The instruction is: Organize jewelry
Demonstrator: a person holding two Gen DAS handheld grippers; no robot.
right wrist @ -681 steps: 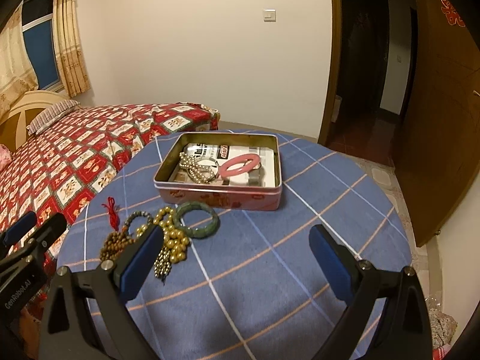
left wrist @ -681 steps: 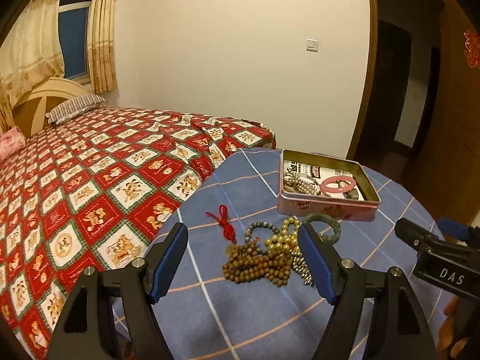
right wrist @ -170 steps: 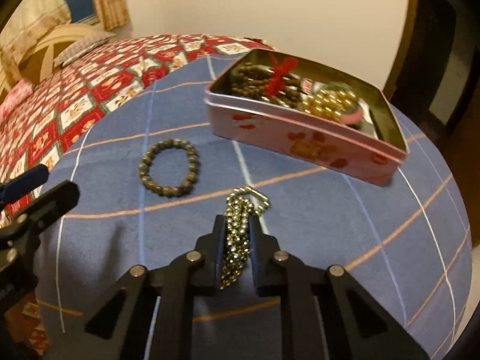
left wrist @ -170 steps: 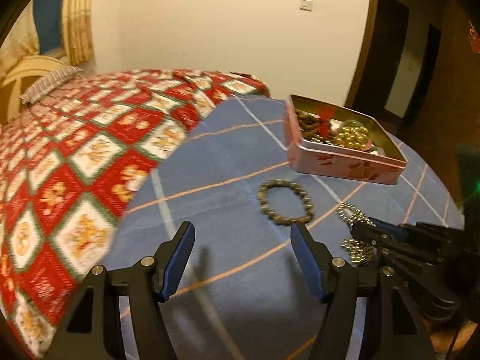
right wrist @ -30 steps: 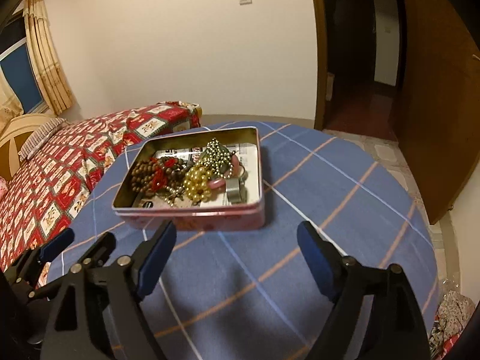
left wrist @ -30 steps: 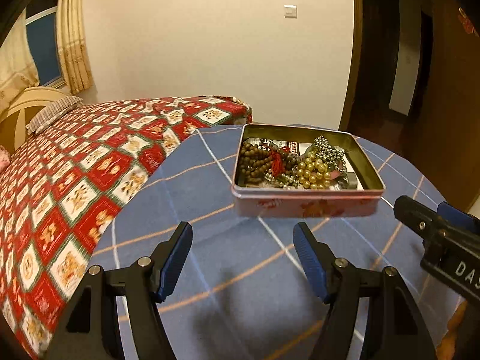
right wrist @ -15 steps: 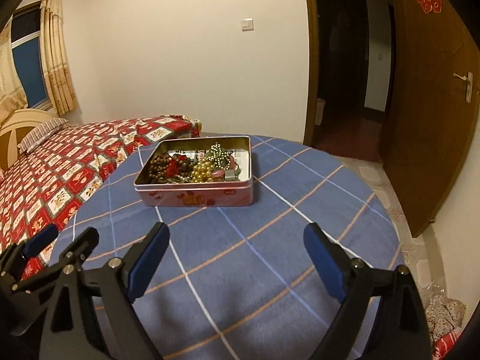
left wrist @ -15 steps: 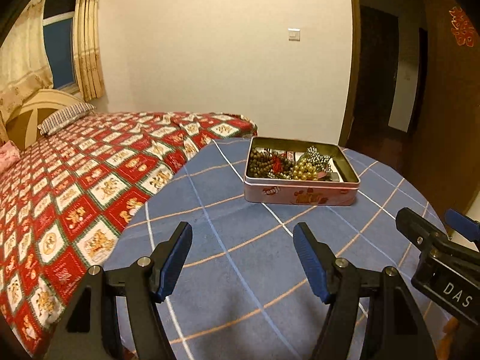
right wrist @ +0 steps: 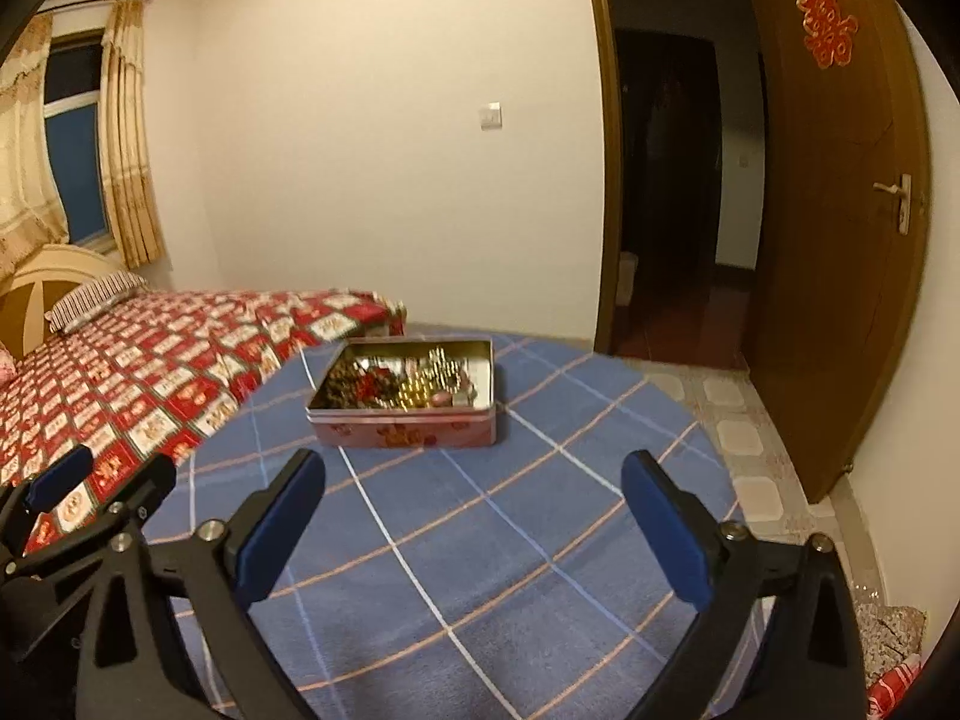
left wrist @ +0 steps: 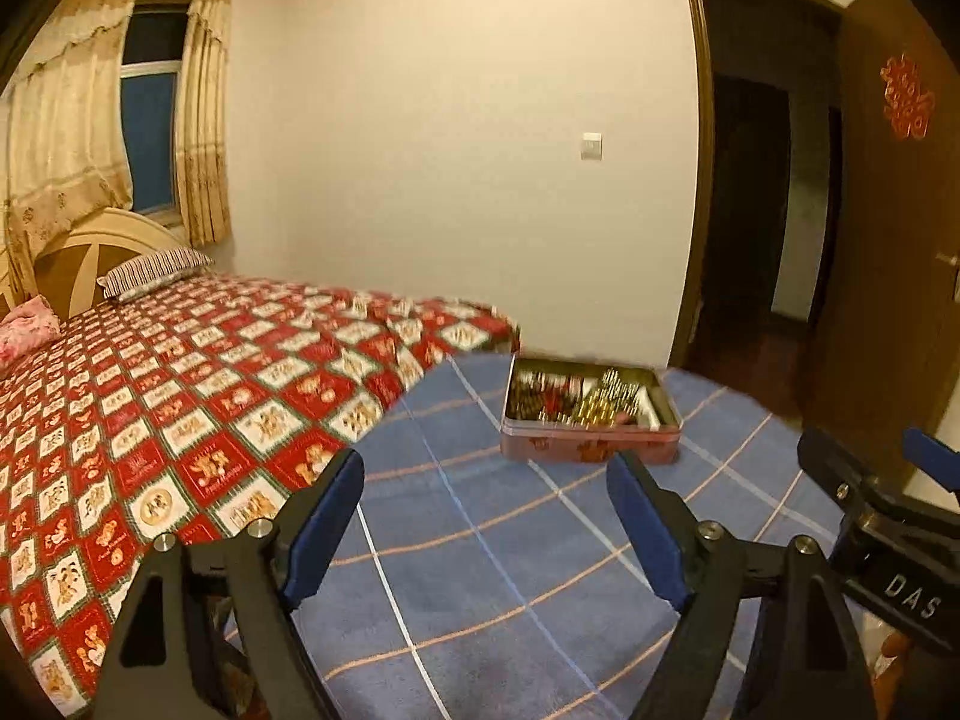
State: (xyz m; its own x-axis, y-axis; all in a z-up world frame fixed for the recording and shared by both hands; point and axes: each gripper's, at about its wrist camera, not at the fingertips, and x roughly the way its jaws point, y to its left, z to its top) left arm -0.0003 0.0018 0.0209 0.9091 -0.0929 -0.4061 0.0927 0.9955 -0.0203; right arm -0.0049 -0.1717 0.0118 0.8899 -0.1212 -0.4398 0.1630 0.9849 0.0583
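Jewelry (right wrist: 401, 386) heaped in open pink tin (right wrist: 402, 429)

bed (left wrist: 180, 372) | striped pillow (left wrist: 153, 267) | curtains (left wrist: 204, 138) | open door (right wrist: 840, 210) | light switch (right wrist: 491, 116)

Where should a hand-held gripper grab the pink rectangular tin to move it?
Probably the near long wall of the pink rectangular metal tin, coming from above the front side with one finger inside the rim and one outside. The tin sits flat and open-topped on the blue checked tablecloth, and looks too wide to span. The jewelry heaped inside could crowd the inner finger.
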